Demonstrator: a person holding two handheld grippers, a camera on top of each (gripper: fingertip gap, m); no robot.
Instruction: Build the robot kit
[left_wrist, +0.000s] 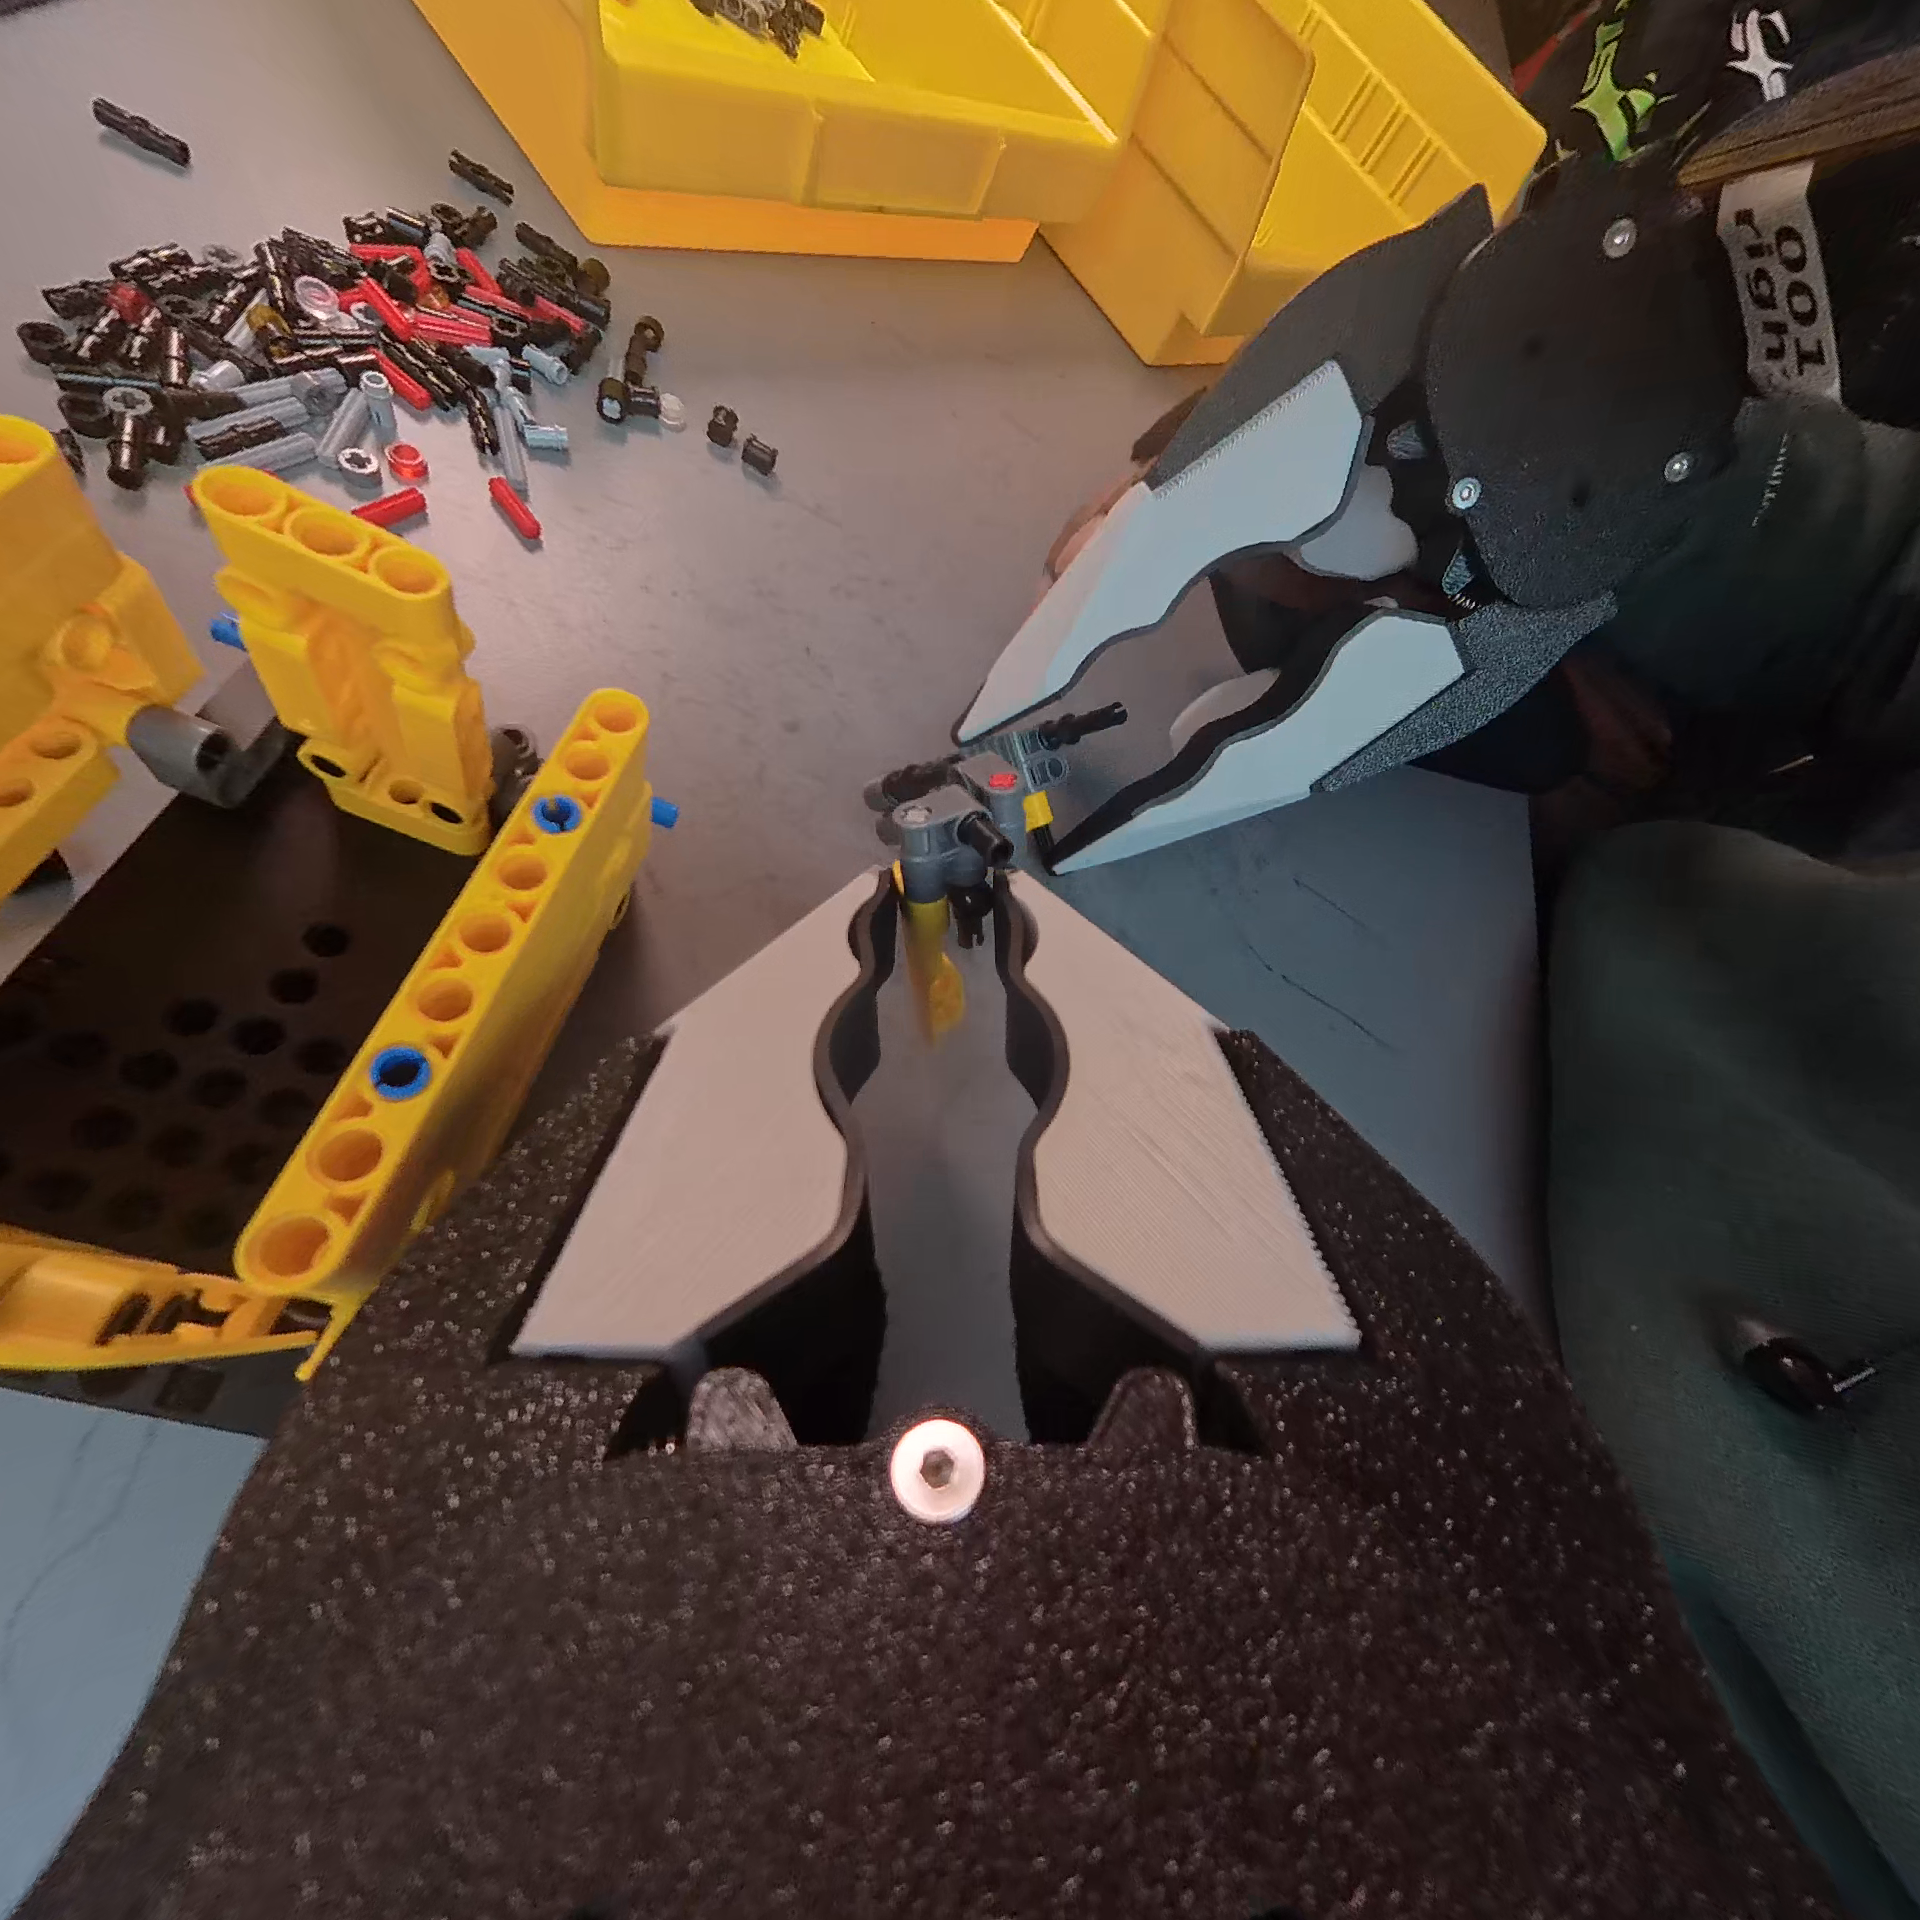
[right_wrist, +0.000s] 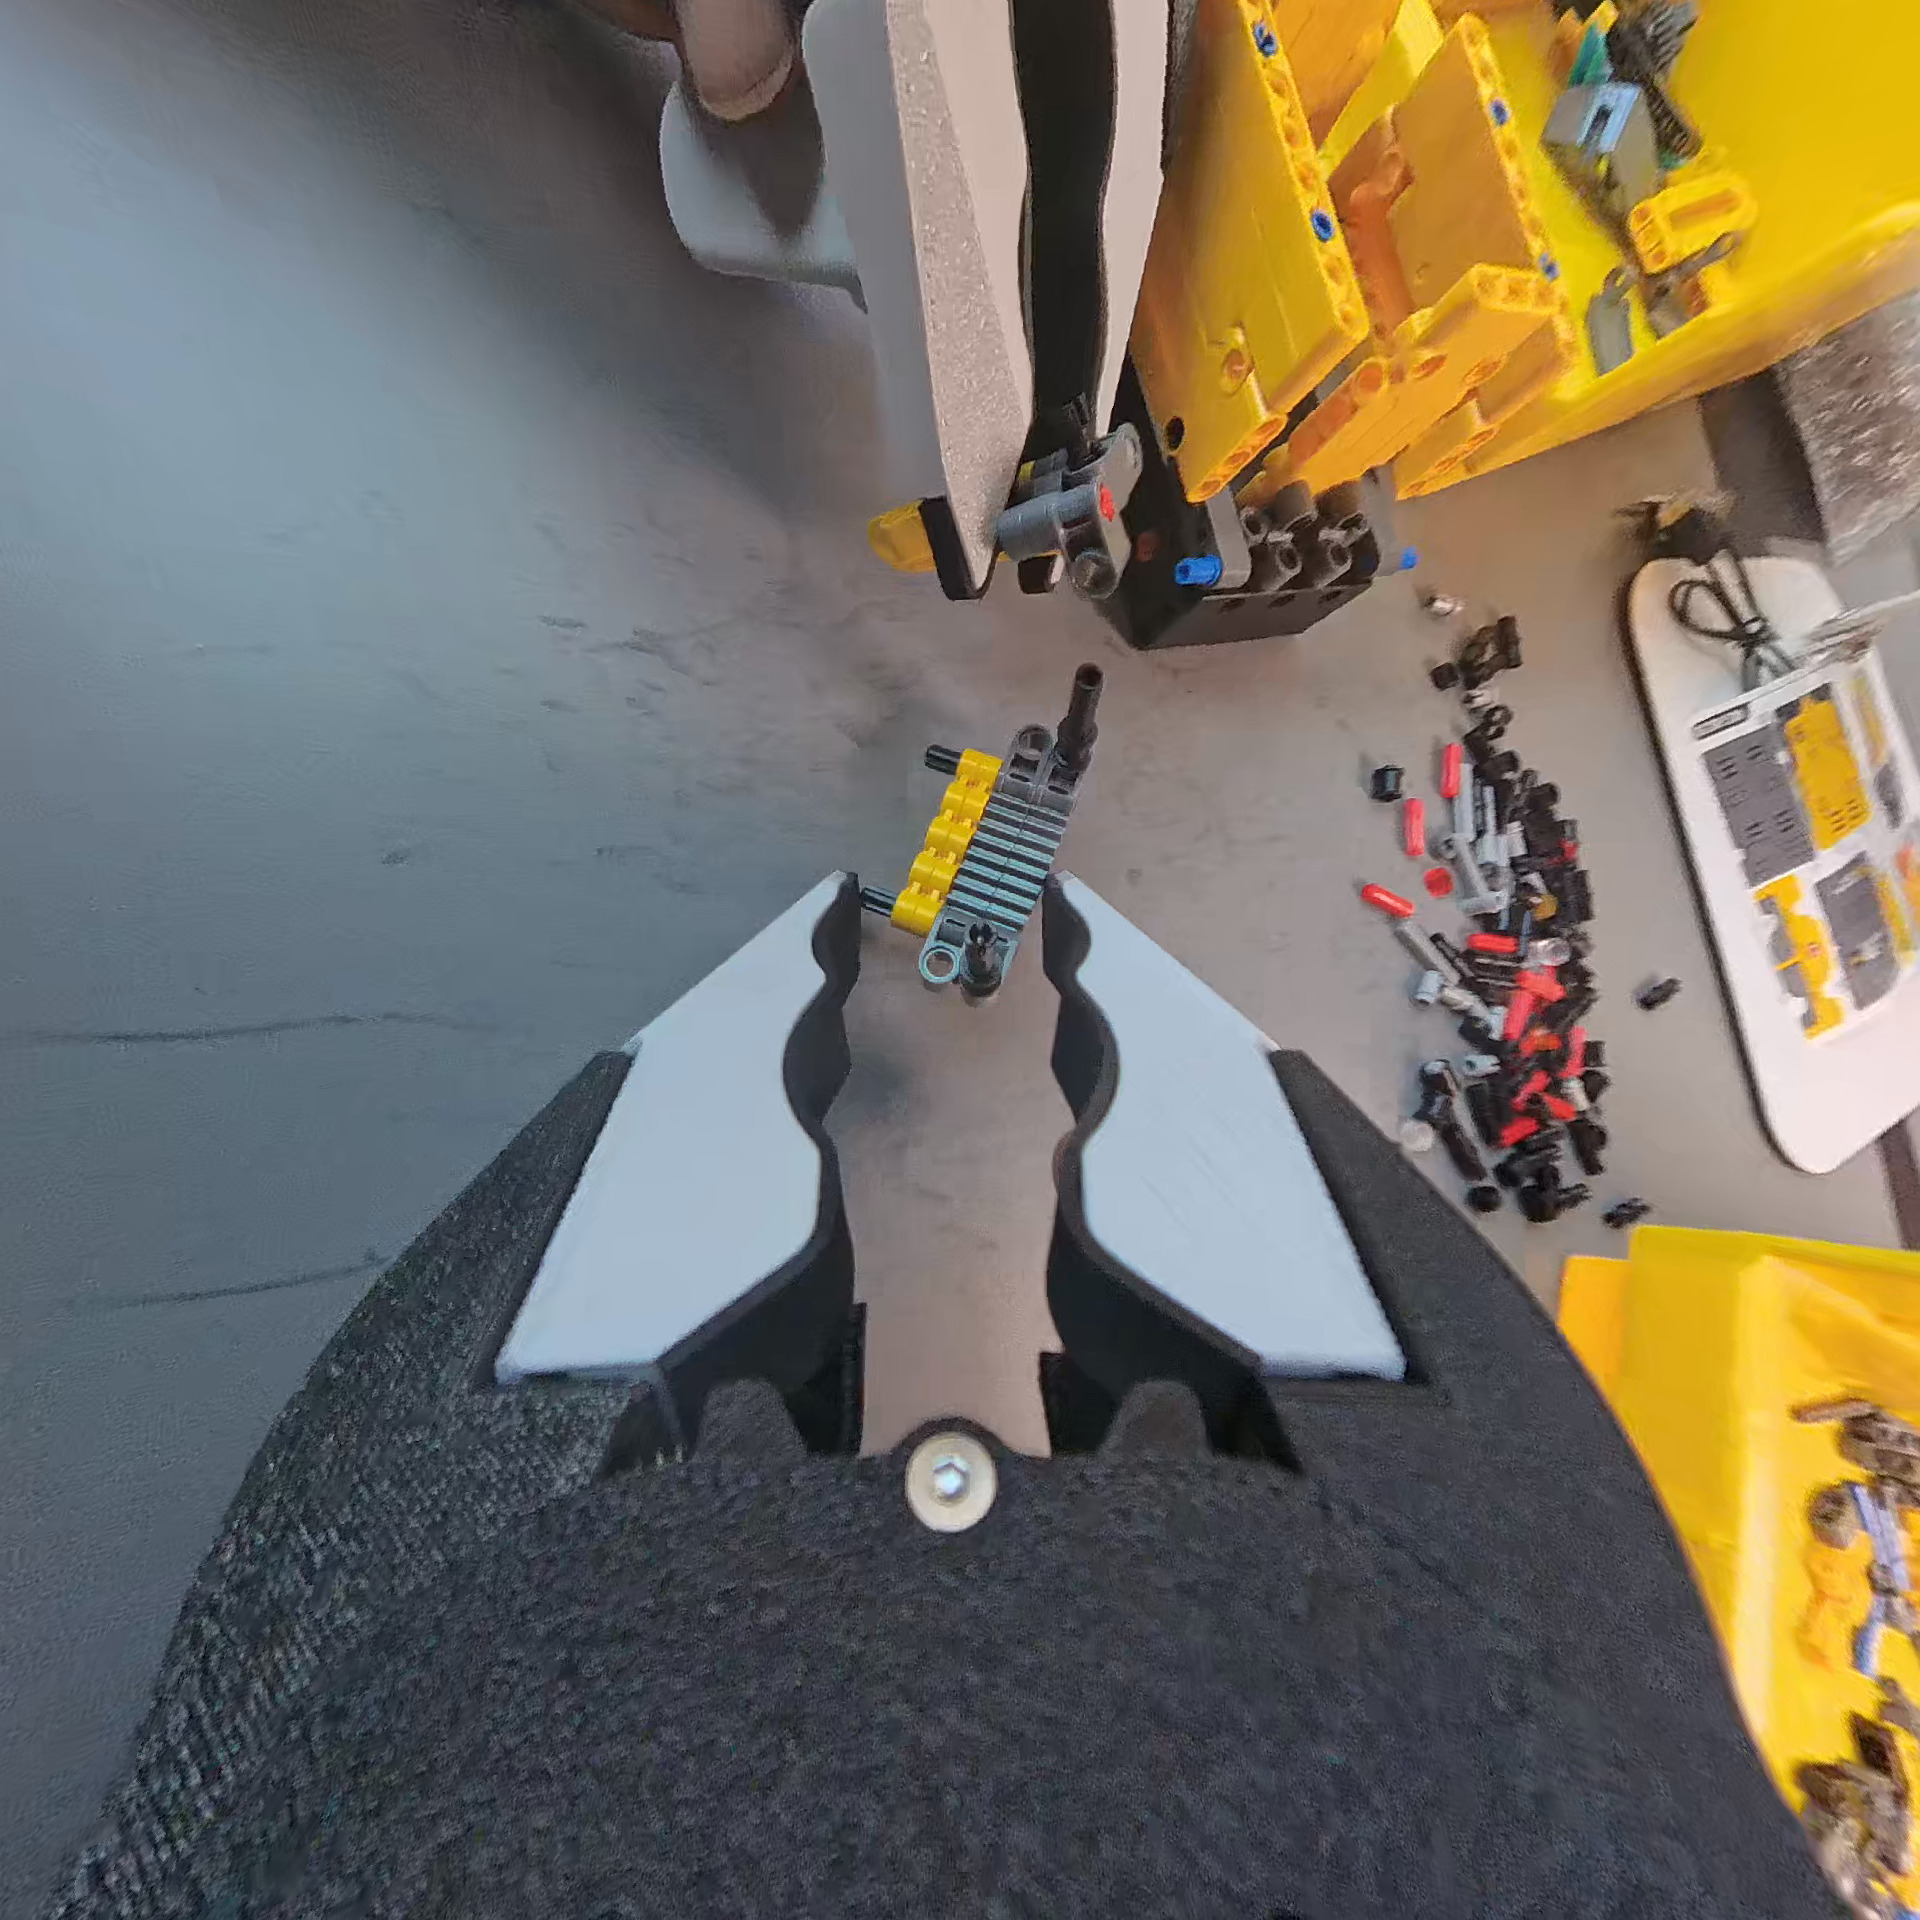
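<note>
Left wrist camera sits close behind left gripper (left_wrist: 940, 883), looking down its fingers at table (left_wrist: 831, 582). Right wrist camera does likewise behind right gripper (right_wrist: 951, 899). Both views share the small brick assembly (right_wrist: 987, 852), loose parts pile (left_wrist: 312, 332).

**Bench layout**

Ahead of your left gripper (left_wrist: 940, 883) lies a small assembly (right_wrist: 992, 852), between the right gripper's (right_wrist: 951, 883) fingertips. The large model (left_wrist: 436, 935) sits left; loose parts (left_wrist: 343, 353) behind it; bins (left_wrist: 935, 125) beyond.

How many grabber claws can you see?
2. The left gripper is shut on a small grey and yellow brick piece. The right gripper is open over another brick piece on the table.
</note>
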